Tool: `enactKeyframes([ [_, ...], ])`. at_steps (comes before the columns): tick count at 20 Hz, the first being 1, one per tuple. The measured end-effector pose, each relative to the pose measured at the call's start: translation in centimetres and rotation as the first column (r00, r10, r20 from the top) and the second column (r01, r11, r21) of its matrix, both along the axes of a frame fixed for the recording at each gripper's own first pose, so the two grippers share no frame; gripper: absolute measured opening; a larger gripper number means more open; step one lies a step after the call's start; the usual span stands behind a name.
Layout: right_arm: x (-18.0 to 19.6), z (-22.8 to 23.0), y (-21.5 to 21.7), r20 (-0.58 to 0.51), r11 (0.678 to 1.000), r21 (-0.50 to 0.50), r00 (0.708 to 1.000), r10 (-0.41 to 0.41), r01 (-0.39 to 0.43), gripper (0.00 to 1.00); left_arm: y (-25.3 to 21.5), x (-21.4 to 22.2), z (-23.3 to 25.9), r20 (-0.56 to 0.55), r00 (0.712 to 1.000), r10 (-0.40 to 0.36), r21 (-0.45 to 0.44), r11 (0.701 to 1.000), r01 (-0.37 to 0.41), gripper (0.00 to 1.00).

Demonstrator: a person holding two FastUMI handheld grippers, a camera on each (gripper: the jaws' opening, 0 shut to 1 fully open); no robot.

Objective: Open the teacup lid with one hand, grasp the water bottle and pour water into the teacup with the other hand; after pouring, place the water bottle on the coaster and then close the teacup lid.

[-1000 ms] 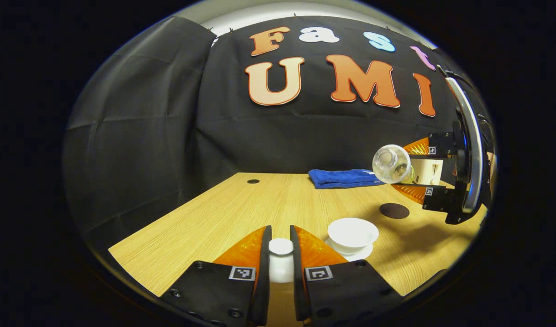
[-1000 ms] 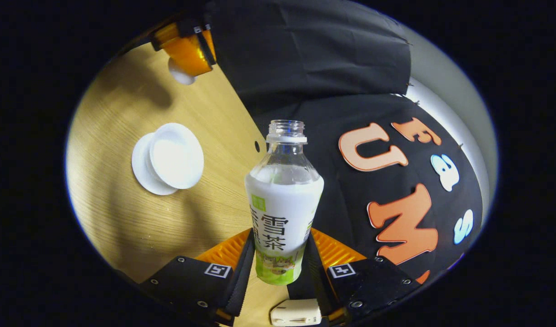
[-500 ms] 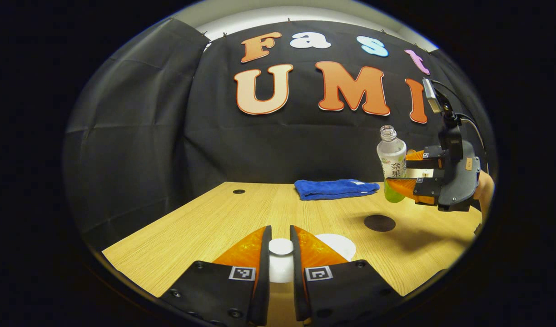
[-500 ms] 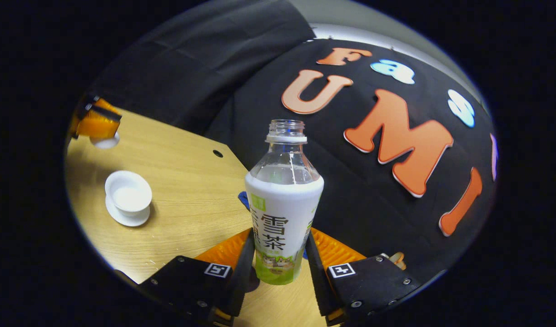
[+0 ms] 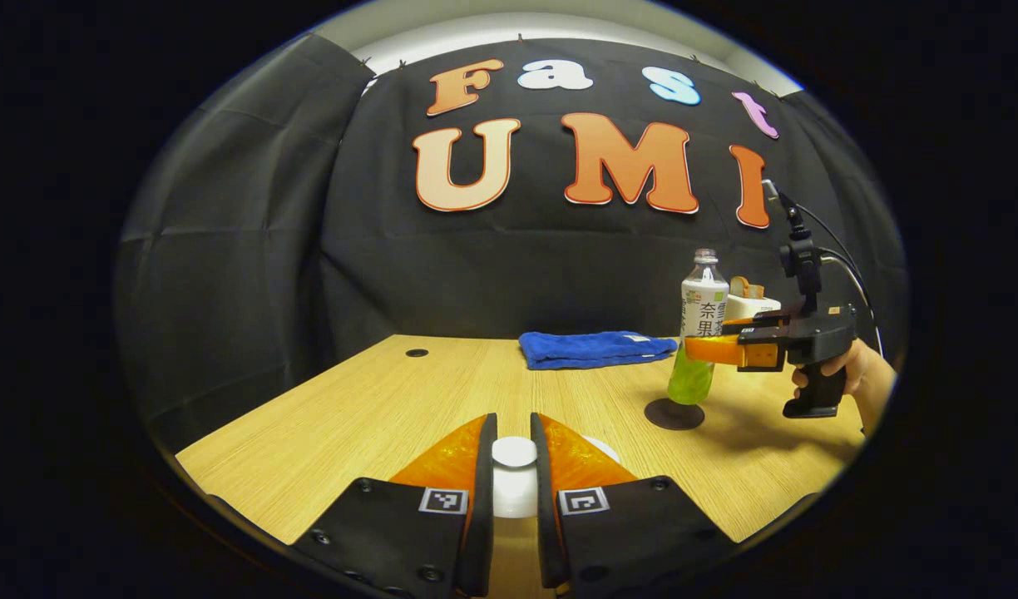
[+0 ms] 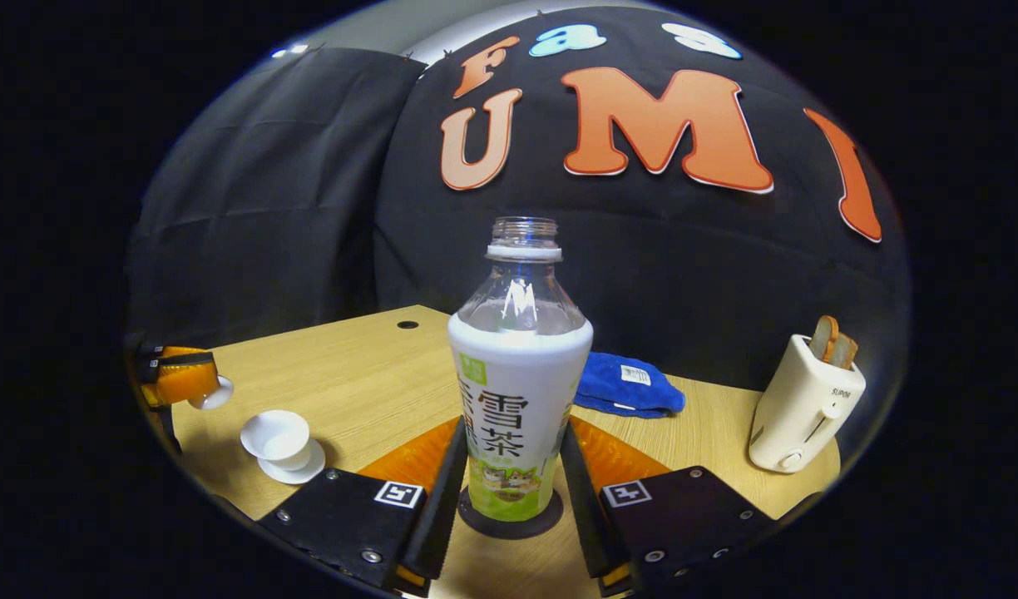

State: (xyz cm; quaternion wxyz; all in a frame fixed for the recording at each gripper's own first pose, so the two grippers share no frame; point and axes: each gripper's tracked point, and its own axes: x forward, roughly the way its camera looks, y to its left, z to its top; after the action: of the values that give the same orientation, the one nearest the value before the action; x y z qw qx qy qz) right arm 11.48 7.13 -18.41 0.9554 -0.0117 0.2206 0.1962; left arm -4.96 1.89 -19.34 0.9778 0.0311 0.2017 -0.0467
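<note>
Bottle upright on the coaster, lid held off the cup.

The right gripper (image 6: 509,474) pinched the bottle (image 6: 519,391) on the coaster (image 6: 509,522); at near left, the left gripper (image 5: 513,466) clamped the lid (image 5: 514,453) beside the cup (image 6: 276,437).

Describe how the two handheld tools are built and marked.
Left tool: black blocks with square black-and-white tags. Right tool: dark pistol-grip body, upright post on top, thin black cables trailing off. A bare hand holds it; no sleeve visible.
</note>
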Motion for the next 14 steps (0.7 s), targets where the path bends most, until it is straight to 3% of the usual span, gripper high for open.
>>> enactKeyframes([
  [1,0.0,-0.2,0.1,-0.012,1.000,0.005,1.000,-0.005,0.005,0.64,-0.2,0.0,0.0,0.000,1.000,-0.003,-0.003,1.000,0.003,0.22],
  [2,0.1,-0.5,0.2,-0.023,1.000,0.015,1.000,-0.009,0.009,0.64,-0.4,0.1,0.1,0.000,1.000,-0.005,-0.005,1.000,0.005,0.26],
  [4,0.4,-1.6,0.2,-0.043,1.000,0.024,0.999,-0.015,0.017,0.64,-0.7,0.3,0.0,0.002,1.000,-0.007,-0.008,1.000,0.007,0.22],
  [10,0.5,-2.7,0.3,-0.077,0.998,0.043,0.997,-0.033,0.037,0.64,-1.8,0.7,-0.3,-0.004,1.000,-0.022,-0.019,1.000,0.022,0.26],
  [14,0.1,-3.5,0.8,-0.092,0.999,0.041,0.996,-0.003,0.007,0.65,-2.8,1.3,-0.4,-0.006,0.999,-0.034,-0.040,0.999,0.034,0.26],
])
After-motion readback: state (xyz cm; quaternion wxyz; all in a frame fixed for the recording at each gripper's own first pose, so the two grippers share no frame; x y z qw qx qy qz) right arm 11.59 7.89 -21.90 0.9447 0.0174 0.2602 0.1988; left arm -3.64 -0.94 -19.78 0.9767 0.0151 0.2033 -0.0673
